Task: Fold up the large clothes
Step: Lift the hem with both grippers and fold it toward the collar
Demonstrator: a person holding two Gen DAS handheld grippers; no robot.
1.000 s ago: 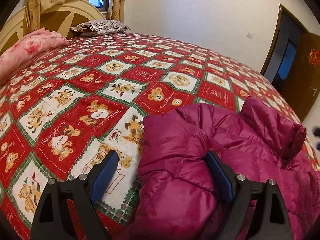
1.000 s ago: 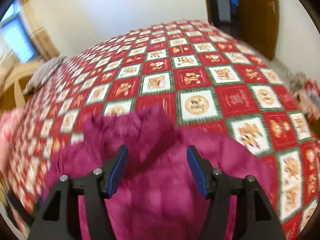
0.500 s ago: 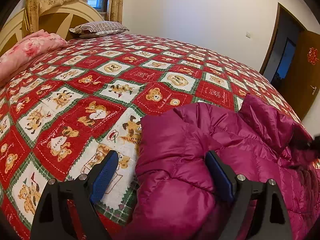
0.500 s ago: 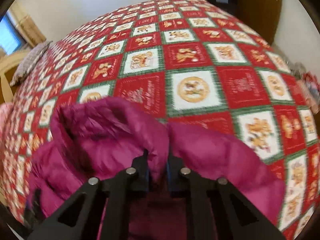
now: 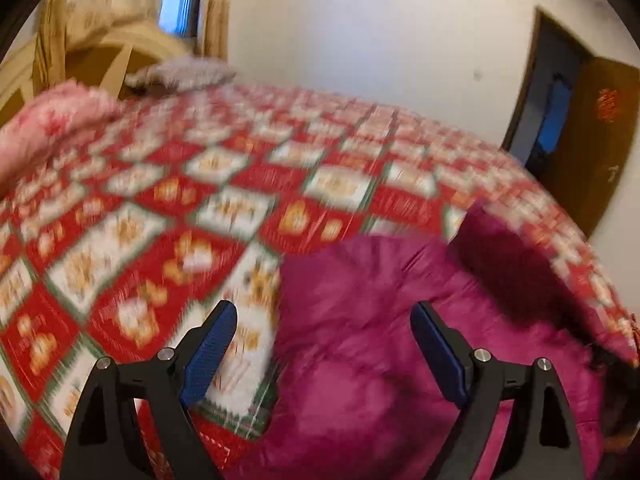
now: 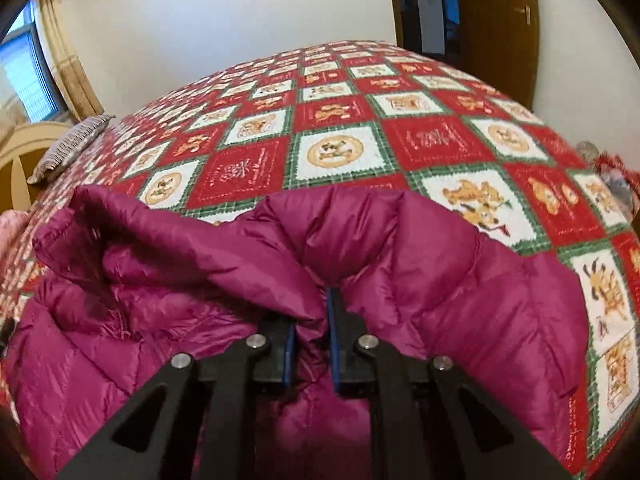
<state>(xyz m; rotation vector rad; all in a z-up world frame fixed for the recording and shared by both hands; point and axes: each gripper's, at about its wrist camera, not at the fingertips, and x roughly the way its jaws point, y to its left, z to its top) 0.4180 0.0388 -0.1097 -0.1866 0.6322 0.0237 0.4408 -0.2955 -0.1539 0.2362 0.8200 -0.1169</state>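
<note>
At the far left of the left wrist view a pink blanket [image 5: 44, 128] was heaped by the headboard, with a striped pillow [image 5: 180, 74] just beyond it, both well apart from the work. The left gripper [image 5: 324, 356] hung with its 2 blue-padded fingers wide apart and nothing between them, over the left edge of the magenta down jacket [image 5: 380, 320], where the puffy fabric met the red, white and green quilt [image 5: 180, 240] on the bed; that view was smeared by motion, so fine detail was lost. The jacket lay bunched on the near part of the quilt rather than spread flat, its collar or a sleeve standing up as a darker lump toward the right. In the right wrist view, the right gripper [image 6: 310, 344] was clamped on a pinch of the jacket [image 6: 460, 280] near its upper edge, the fabric puckering into the narrow gap between the pads. Judged from this, the fold was at an early stage: 1 grip was taken, the other was not yet made, and no neat crease or flat stack showed, so the spreading and all the folds appeared to be left. As for writing, the red squares of the quilt [image 6: 432, 136] carried pale script and the white ones cartoon bears and dogs, but none of the lettering could be read; no brand or label showed on the jacket. A brown door [image 6: 496, 28] stood at the far right.
</note>
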